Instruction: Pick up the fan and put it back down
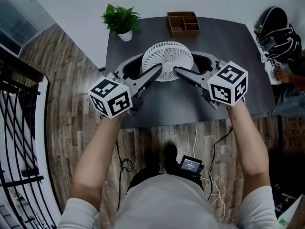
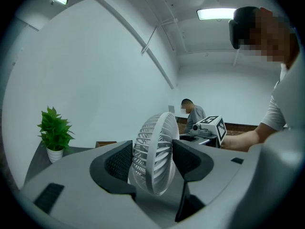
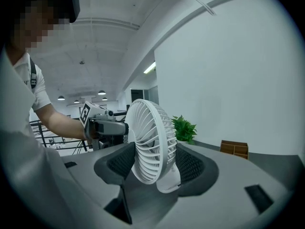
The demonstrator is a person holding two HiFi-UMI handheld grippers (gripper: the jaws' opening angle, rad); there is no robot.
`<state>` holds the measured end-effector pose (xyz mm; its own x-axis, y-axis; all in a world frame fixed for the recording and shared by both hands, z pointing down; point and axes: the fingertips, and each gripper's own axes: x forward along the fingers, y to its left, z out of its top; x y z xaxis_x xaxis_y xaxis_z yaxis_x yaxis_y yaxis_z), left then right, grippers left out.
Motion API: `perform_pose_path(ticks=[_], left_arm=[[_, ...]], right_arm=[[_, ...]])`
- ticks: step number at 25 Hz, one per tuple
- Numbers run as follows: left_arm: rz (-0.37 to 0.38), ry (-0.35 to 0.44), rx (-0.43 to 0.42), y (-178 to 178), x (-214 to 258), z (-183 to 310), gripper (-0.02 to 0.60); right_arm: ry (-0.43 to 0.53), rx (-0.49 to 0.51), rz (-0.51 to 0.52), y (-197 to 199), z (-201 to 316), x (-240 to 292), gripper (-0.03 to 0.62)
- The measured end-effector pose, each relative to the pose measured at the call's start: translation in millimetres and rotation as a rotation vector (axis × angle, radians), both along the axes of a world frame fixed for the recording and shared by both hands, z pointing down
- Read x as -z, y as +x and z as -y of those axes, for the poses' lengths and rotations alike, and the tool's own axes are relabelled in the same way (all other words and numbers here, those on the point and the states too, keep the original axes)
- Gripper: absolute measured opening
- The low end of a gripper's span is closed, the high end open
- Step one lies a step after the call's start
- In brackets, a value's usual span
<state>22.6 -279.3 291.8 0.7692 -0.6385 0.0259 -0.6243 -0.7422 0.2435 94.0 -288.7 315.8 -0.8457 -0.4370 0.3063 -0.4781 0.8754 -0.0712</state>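
Observation:
A small white fan [image 1: 167, 60] with a round grille is over the middle of the dark grey table [image 1: 238, 46]. My left gripper [image 1: 151, 64] holds its left rim, one jaw in front of the grille and one behind. My right gripper [image 1: 185, 64] grips the right rim the same way. In the left gripper view the fan [image 2: 153, 157] is pinched between the black pads of the left gripper [image 2: 152, 160]. The right gripper view shows the fan [image 3: 148, 142] and its base clamped in the right gripper [image 3: 152, 162]. Whether the base touches the table is hidden.
A potted plant [image 1: 121, 20] stands at the table's back left and a wooden compartment tray [image 1: 183, 24] at the back middle. A black backpack [image 1: 279, 32] and another person's arm [image 1: 290, 78] are at the right. A black railing [image 1: 19, 109] runs along the left; cables [image 1: 214, 147] lie on the floor.

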Motion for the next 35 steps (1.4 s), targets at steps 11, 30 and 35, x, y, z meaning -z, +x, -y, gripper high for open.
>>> perform_pose_path(ticks=[11,30,35], left_arm=[[-0.037,0.062,0.014,-12,34,-32,0.273],[-0.069,0.069,0.057,-36,71,-92,0.273],[-0.057,0.065,0.08,-45,72,-108,0.273]], right_arm=[[0.063,0.02,0.007,-11,-31,36,0.264],[0.103,0.069,0.021,-36,-91,76,0.264],[0.085,0.09,0.029,-45,-106,75,0.264]])
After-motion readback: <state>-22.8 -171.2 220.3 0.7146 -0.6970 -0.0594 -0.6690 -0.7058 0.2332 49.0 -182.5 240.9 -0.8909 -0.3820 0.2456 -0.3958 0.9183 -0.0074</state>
